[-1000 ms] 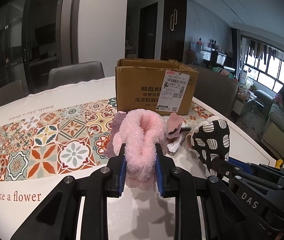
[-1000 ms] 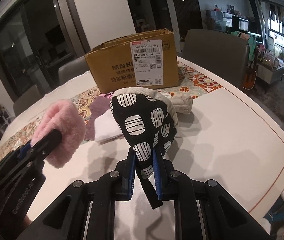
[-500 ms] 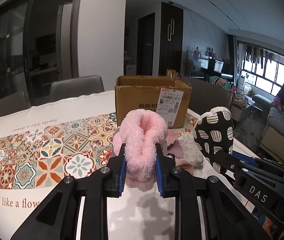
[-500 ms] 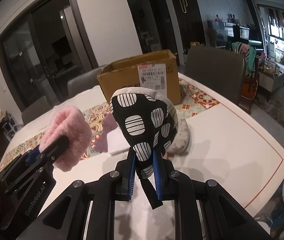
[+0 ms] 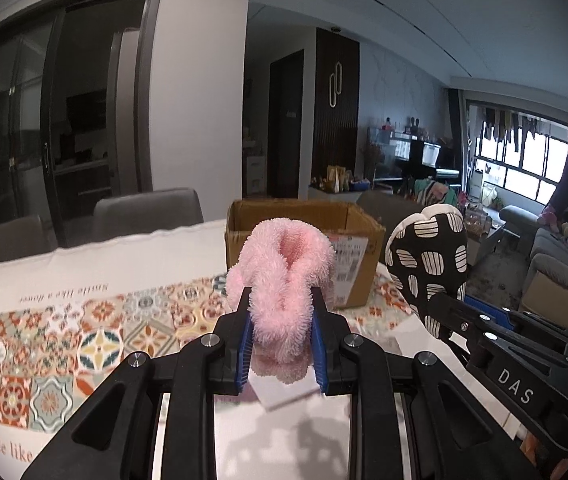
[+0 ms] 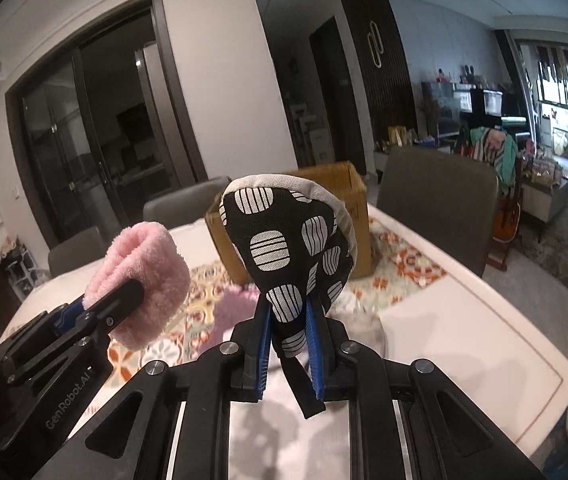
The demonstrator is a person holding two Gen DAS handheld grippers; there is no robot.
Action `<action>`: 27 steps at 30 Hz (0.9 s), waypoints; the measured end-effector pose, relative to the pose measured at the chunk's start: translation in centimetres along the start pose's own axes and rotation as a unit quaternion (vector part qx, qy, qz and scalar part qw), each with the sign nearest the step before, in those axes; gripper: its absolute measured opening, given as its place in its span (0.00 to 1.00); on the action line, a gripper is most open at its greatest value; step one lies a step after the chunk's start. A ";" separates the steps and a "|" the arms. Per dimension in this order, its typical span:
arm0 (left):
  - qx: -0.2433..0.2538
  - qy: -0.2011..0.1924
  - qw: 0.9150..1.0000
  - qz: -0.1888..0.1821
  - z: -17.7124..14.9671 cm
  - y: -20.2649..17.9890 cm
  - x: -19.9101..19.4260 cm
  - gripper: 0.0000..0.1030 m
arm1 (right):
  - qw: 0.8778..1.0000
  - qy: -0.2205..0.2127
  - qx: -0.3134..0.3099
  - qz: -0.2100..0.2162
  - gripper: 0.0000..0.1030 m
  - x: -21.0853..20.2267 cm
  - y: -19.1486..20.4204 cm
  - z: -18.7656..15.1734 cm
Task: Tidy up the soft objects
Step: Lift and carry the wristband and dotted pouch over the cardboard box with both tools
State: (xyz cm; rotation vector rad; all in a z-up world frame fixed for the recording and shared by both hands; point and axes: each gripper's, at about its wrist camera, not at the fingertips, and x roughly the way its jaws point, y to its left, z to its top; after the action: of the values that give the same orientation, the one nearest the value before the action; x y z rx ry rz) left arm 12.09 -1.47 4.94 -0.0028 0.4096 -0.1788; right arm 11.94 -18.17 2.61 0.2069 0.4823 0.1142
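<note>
Left tool point(image 5: 280, 344) clamped on a fluffy pink slipper point(image 5: 284, 280), held clear above the worktop point(image 5: 124, 256). Right tool point(image 6: 287, 354) clamped on a black oven mitt with white striped spots point(image 6: 288, 248), also aloft. An open cardboard box point(image 5: 356, 236) stands behind both.

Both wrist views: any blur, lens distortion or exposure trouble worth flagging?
Left wrist view: strong fisheye bend with dark corners; pink fluffy item sharp, white sheet beneath it smeared, windows blown out. Right wrist view: same curvature; black spotted mitt crisp, patterned runner and table behind it motion-blurred, faint shadows near the bottom edge.
</note>
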 end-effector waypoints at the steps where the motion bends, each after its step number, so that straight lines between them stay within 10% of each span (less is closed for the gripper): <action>1: 0.001 -0.003 1.000 -0.001 0.4 0.1 0.2 0.25 | 1.000 -0.005 -0.001 0.000 0.17 0.1 0.0 0.4; 27: 0.044 -0.075 0.996 0.003 9.5 -0.3 8.4 0.25 | 0.994 -0.091 -0.054 0.008 0.17 6.5 -0.1 10.7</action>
State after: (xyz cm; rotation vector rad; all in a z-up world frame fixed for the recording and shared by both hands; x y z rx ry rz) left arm 23.36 -3.54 10.40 0.0717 0.2526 -0.1899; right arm 22.67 -19.04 8.96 0.1131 0.2912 0.1359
